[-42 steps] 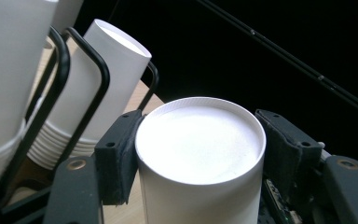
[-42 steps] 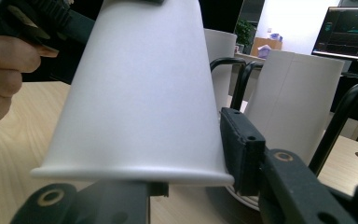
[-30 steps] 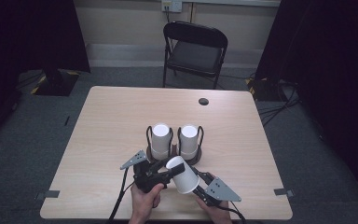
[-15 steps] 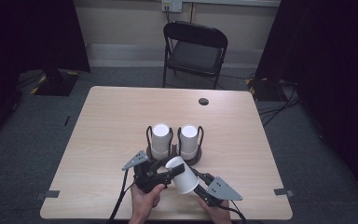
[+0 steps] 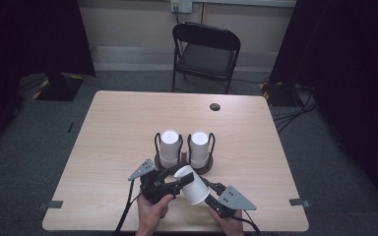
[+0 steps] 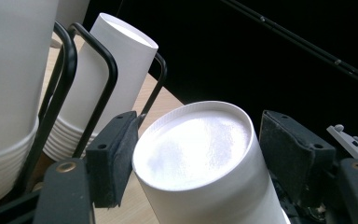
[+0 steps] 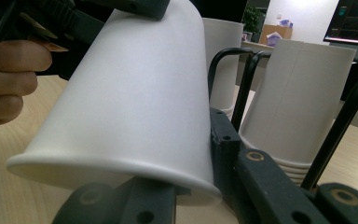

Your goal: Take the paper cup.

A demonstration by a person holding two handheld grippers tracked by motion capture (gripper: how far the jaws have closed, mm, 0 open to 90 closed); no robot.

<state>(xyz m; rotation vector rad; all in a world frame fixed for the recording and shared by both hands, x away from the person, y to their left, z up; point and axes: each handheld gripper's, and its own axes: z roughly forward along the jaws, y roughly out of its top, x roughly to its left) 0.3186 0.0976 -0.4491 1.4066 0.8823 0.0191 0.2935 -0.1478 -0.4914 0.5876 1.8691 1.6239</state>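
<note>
On the wooden table (image 5: 118, 128), near its front edge, the left gripper (image 5: 170, 183) sits in a person's left hand (image 5: 152, 211) and points rightward at a loose white paper cup (image 5: 192, 184). In the left gripper view its two jaws stand either side of the cup's closed base (image 6: 193, 147), the left pad touching the wall and the right one just beside it, so the jaws are pinching the cup or very nearly so. The cup lies tilted, base up toward the left gripper and open rim (image 7: 112, 175) down toward the right gripper (image 5: 211, 189) (held in the right hand (image 5: 229, 223)). In the right gripper view one jaw pad presses the cup's outer wall by the rim and the other jaw passes under it; whether they clamp the rim I cannot tell. Just behind the cup stand two black wire holders, the left stack of cups (image 5: 169, 147) and the right stack of cups (image 5: 200, 149) upright in them, bases up. Beyond the table stands a black folding chair (image 5: 205, 54)
</note>
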